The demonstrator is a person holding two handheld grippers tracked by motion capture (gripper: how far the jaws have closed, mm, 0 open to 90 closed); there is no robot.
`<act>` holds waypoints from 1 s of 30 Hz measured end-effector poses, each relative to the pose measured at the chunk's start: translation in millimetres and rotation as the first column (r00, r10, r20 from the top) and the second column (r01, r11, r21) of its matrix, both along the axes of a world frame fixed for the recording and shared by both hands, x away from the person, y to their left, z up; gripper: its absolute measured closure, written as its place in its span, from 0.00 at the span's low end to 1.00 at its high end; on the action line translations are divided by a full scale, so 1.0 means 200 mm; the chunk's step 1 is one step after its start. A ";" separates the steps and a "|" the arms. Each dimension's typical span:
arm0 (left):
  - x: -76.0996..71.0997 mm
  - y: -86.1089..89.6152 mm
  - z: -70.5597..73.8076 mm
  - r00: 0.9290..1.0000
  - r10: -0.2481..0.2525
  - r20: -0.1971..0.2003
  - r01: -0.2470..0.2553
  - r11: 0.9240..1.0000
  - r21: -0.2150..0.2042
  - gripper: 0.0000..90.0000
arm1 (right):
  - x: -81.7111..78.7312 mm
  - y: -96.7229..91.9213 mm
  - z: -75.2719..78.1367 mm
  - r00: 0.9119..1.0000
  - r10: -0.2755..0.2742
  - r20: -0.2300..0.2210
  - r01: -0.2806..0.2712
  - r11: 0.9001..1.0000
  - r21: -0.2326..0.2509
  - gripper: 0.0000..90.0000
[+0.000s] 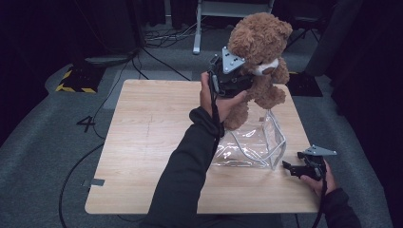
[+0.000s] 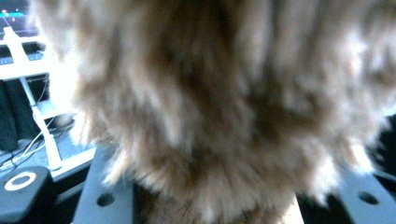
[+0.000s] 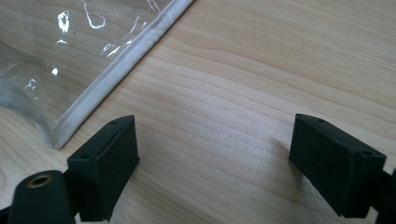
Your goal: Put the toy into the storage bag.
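A brown teddy bear [image 1: 259,52] hangs in the air above the clear plastic bag [image 1: 254,142], upright, one foot reaching down to the bag's open top. My left gripper [image 1: 237,78] is shut on the bear's body; brown fur [image 2: 224,102] presses close up to the lens in the left gripper view. The bag stands on the wooden table [image 1: 142,142] with its white-edged rim [image 3: 116,65] showing in the right gripper view. My right gripper [image 1: 288,166] rests low at the table's right edge beside the bag, and between its wide-open jaws [image 3: 215,163] lies only bare wood.
The table's right edge is close to my right hand [image 1: 321,183]. Beyond the table are a dark floor with cables [image 1: 157,42], a yellow-black striped plate [image 1: 78,78] and a white stand's legs [image 1: 197,28].
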State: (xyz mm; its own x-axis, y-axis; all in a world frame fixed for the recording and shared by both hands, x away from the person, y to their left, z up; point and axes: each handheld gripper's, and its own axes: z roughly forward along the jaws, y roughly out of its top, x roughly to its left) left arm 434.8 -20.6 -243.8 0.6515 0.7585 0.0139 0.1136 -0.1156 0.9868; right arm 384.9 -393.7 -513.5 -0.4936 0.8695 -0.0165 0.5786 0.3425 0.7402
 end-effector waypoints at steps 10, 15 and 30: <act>-0.03 0.04 -0.04 0.997 0.072 -0.001 -0.071 0.986 0.151 0.56 | 0.00 0.00 0.00 1.000 -0.001 -0.001 0.001 1.000 0.001 0.17; -0.04 0.07 -0.11 0.997 0.071 -0.024 -0.067 0.987 0.143 0.56 | 0.00 0.00 0.00 1.000 -0.001 -0.002 0.001 1.000 0.001 0.17; 0.07 -0.04 -0.30 0.995 0.024 -0.099 0.000 0.973 0.232 0.53 | 0.00 0.00 0.00 1.000 0.000 -0.001 0.000 1.000 0.001 0.17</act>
